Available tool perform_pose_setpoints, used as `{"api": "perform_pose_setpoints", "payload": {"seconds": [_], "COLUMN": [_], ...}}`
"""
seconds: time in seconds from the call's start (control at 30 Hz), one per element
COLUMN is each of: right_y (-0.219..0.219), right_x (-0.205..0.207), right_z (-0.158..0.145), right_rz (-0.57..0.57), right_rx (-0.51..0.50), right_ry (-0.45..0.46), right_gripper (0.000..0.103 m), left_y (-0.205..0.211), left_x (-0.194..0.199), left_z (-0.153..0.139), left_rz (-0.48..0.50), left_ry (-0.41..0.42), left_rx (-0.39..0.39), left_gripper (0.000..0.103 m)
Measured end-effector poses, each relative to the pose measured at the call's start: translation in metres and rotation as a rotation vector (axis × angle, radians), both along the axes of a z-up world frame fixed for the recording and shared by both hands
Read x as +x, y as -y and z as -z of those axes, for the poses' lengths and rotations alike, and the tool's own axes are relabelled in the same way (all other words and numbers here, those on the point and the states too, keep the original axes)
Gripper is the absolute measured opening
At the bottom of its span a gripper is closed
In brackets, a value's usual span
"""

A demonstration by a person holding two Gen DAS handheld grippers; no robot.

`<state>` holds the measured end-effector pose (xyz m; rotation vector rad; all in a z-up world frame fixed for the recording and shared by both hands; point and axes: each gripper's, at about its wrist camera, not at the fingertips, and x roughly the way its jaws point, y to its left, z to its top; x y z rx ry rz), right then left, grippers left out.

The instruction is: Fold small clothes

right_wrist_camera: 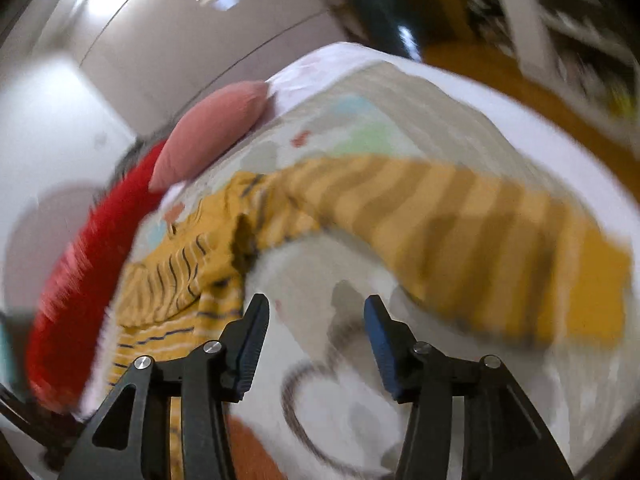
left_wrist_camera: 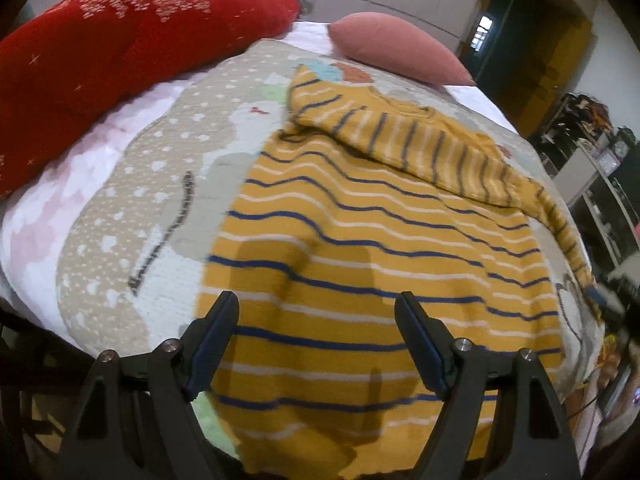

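A small mustard-yellow shirt (left_wrist_camera: 360,240) with navy and white stripes lies spread on a patterned quilt (left_wrist_camera: 140,200). One sleeve (left_wrist_camera: 420,148) is folded across its upper part. My left gripper (left_wrist_camera: 316,298) hovers open over the shirt's lower body, with nothing between its fingers. The right wrist view is blurred. In it the shirt (right_wrist_camera: 176,280) lies at the left and its other sleeve (right_wrist_camera: 480,240) stretches out to the right. My right gripper (right_wrist_camera: 316,300) is open above the bare quilt (right_wrist_camera: 360,380), just below that sleeve and holding nothing.
A red blanket (left_wrist_camera: 120,40) is heaped along the far left of the bed and a pink pillow (left_wrist_camera: 392,44) lies at its head. Cluttered shelves (left_wrist_camera: 600,152) stand past the bed's right edge. The quilt's near edge drops off under my left gripper.
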<state>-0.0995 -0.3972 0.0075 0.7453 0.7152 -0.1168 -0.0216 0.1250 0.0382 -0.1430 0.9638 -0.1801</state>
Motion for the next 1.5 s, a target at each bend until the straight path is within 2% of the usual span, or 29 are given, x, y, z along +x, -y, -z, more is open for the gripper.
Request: {"api": "perform_pose_setpoints", "payload": {"seconds": [0.17,0.33,0.4,0.47,0.53,0.57,0.63,0.7,0.8,0.9,1.0,1.13,1.3,1.5], "right_y": [0.028,0.073,0.084,0.093,0.103,0.109,0.123,0.136,0.160,0.164,0.138,0.089,-0.019,-0.167], "right_x": [-0.050,-0.068,-0.071,-0.069,-0.059,-0.056,-0.054,-0.059,-0.066,-0.058,-0.031,0.014,0.102,0.183], "right_z": [0.019,0.034,0.037,0.033,0.029,0.028,0.016,-0.005,-0.052,-0.084,-0.114,-0.134,-0.147,-0.138], "right_rz": [0.187,0.373,0.412,0.424,0.396,0.375,0.371,0.385,0.435,0.418,0.321,0.164,-0.099,-0.389], "right_rx": [0.041,0.127,0.166,0.157,0.147,0.161,0.163,0.115,0.041,0.016,-0.049,-0.074,-0.083,-0.084], "right_ry": [0.013,0.050,0.084,0.094,0.089,0.093,0.118,0.151,0.219,0.257,0.259,0.260,0.240,0.197], "right_gripper": [0.065,0.065,0.065,0.064,0.038,0.007,0.006,0.006,0.006,0.006,0.006,0.006,0.006,0.006], "left_y": [0.026,0.035,0.036,0.037,0.038,0.039,0.042,0.044,0.045,0.043,0.040,0.030,0.006,-0.032], "left_x": [-0.008,-0.018,-0.019,-0.019,-0.021,-0.021,-0.022,-0.023,-0.024,-0.024,-0.024,-0.026,-0.031,-0.030], "left_z": [-0.003,-0.006,-0.005,-0.003,-0.003,-0.003,-0.006,-0.008,-0.010,-0.009,-0.006,-0.007,-0.014,-0.013], "left_rz": [0.062,0.077,0.075,0.072,0.071,0.072,0.081,0.088,0.092,0.091,0.086,0.076,0.045,-0.009], "left_ry": [0.003,0.009,-0.002,-0.017,-0.026,-0.028,-0.027,-0.020,-0.015,-0.019,-0.026,-0.020,0.024,0.074], "left_rx": [0.018,0.035,0.040,0.040,0.036,0.035,0.036,0.042,0.038,0.021,0.006,-0.016,-0.016,0.014], "left_gripper": [0.079,0.079,0.079,0.079,0.079,0.079,0.079,0.079,0.079,0.079,0.079,0.079,0.079,0.079]}}
